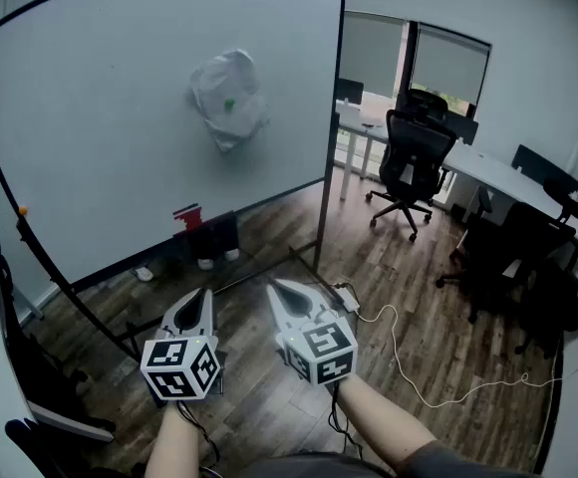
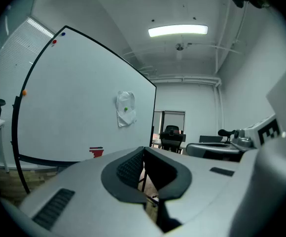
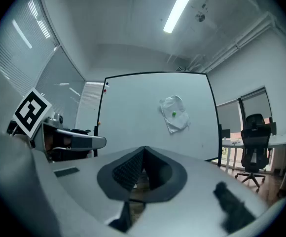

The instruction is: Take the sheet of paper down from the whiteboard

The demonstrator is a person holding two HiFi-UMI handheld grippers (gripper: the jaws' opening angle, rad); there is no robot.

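My left gripper (image 1: 205, 293) and right gripper (image 1: 275, 286) are closed and empty, well short of the whiteboard (image 1: 100, 157). Its crumpled sheet of paper (image 1: 227, 98) looks light and tearable; I'd pinch its lower edge.

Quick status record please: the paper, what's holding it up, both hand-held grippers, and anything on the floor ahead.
paper: sheet of paper, crumpled, up on the whiteboard, not yet taken down
held by: green magnet near its middle
left hand-held gripper: jaws together, nothing between them, well short of the board
right hand-held gripper: jaws together, nothing between them, well short of the board
floor: white cable trailing to the right of the grippers
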